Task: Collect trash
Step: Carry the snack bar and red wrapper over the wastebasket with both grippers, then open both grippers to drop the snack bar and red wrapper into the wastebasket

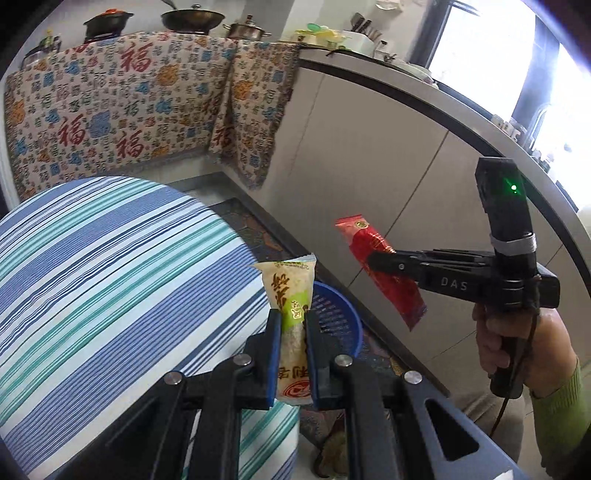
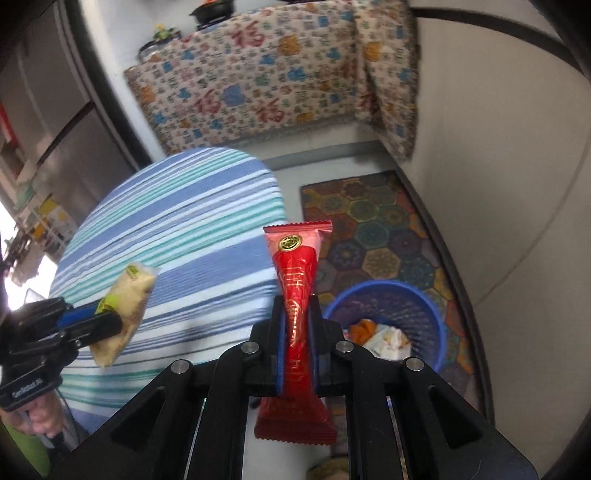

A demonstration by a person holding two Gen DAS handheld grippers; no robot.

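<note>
My left gripper [image 1: 291, 325] is shut on a yellow-green snack wrapper [image 1: 291, 295], held upright at the edge of the striped table [image 1: 110, 266]. In the right wrist view that wrapper [image 2: 127, 295] juts from the left gripper [image 2: 114, 323] at the lower left. My right gripper [image 2: 297, 314] is shut on a red wrapper [image 2: 297, 280], pinched at its middle. The left wrist view shows the right gripper [image 1: 373, 260] at the right, clamping the red wrapper [image 1: 384, 269]. A blue waste basket [image 2: 388, 306] stands on the floor just right of the table, with crumpled trash inside; its rim [image 1: 343, 306] shows behind the left fingers.
White cabinet fronts [image 1: 369, 166] under a countertop run along the right. A patterned cloth [image 1: 110, 110] hangs over the back counter, with pots [image 1: 192, 16] on top. A colourful hexagon mat [image 2: 369, 221] lies on the floor. A hand in a green sleeve [image 1: 554, 398] holds the right gripper.
</note>
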